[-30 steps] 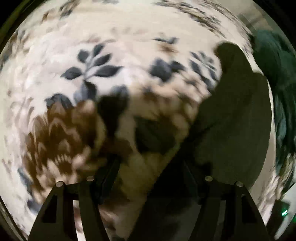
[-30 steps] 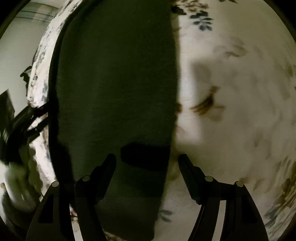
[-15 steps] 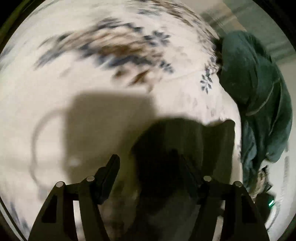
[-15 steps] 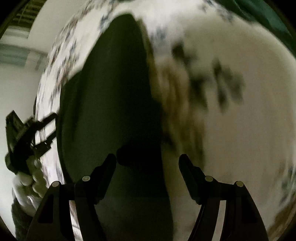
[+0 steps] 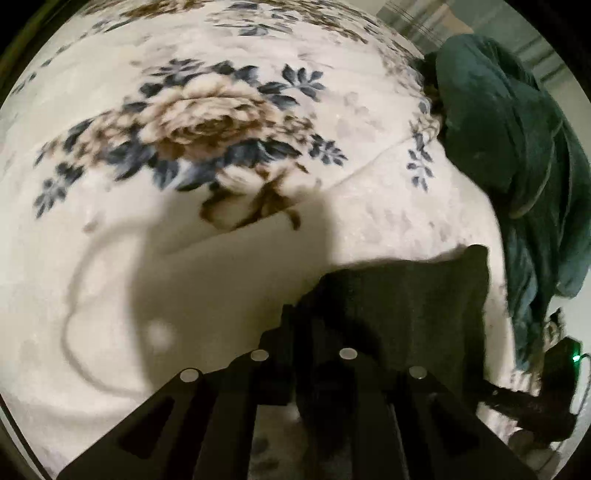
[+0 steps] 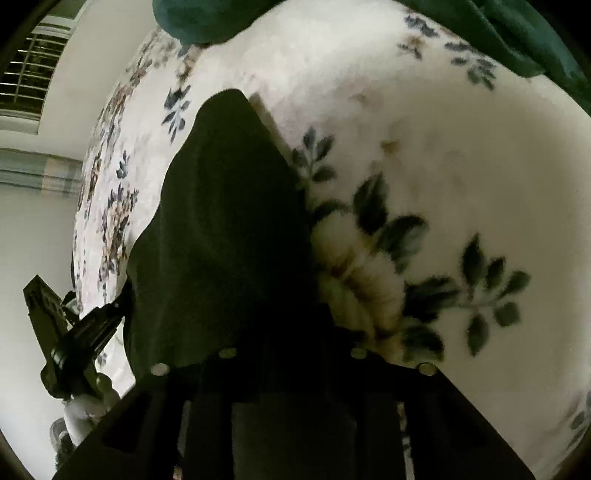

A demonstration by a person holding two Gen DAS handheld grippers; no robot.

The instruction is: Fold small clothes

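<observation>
A small dark olive garment (image 5: 406,295) lies flat on a white floral blanket (image 5: 184,258). My left gripper (image 5: 299,314) is shut on its near edge, at one corner. In the right wrist view the same garment (image 6: 221,221) stretches away from me, and my right gripper (image 6: 291,332) is shut on its near edge. The left gripper (image 6: 85,332) shows in the right wrist view at the garment's left corner. Both fingertip pairs are hard to make out against the dark cloth.
A heap of dark teal clothes (image 5: 517,147) lies on the blanket's right side and also shows in the right wrist view (image 6: 480,29) along the top. A wall and a window (image 6: 29,74) lie past the bed's left edge.
Both grippers were open above the garment and have closed on its near edge. Both views have tilted and moved lower toward the cloth.
</observation>
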